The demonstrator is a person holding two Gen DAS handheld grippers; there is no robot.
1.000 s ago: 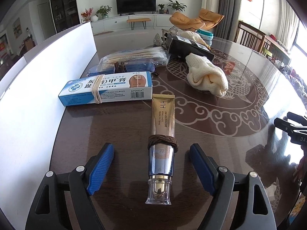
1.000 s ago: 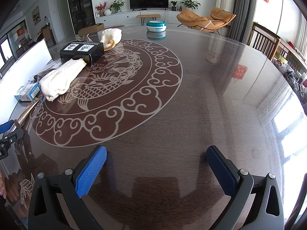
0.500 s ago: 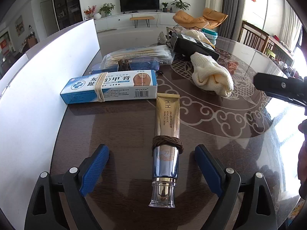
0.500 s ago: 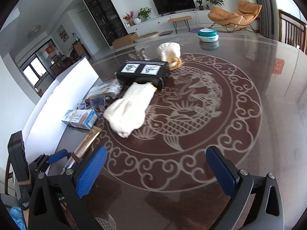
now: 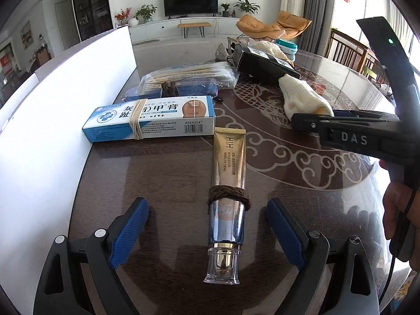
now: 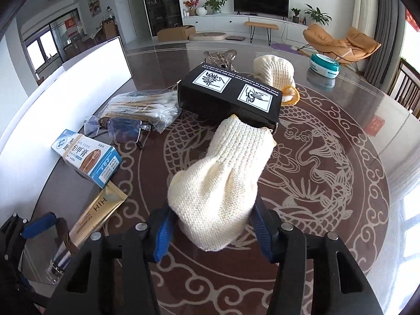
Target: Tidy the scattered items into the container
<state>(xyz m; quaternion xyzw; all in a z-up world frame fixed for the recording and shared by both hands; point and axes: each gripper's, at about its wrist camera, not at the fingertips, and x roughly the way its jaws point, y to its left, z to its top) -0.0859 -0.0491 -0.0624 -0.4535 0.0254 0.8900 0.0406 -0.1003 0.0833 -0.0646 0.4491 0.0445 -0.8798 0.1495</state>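
The right hand-held gripper [image 6: 210, 225] has swung over from bare counter [image 6: 341, 210] and its jaws are closing on the near end of the cream knit glove [image 6: 223, 183], pads already pressed in. That glove looks like the next thing headed for the container. Left of the glove, the gold tube [image 5: 228, 183] is straddled by the wide-open left hand-held gripper [image 5: 207, 233], untouched. Beyond the glove, the black box [image 6: 231, 92] is waiting.
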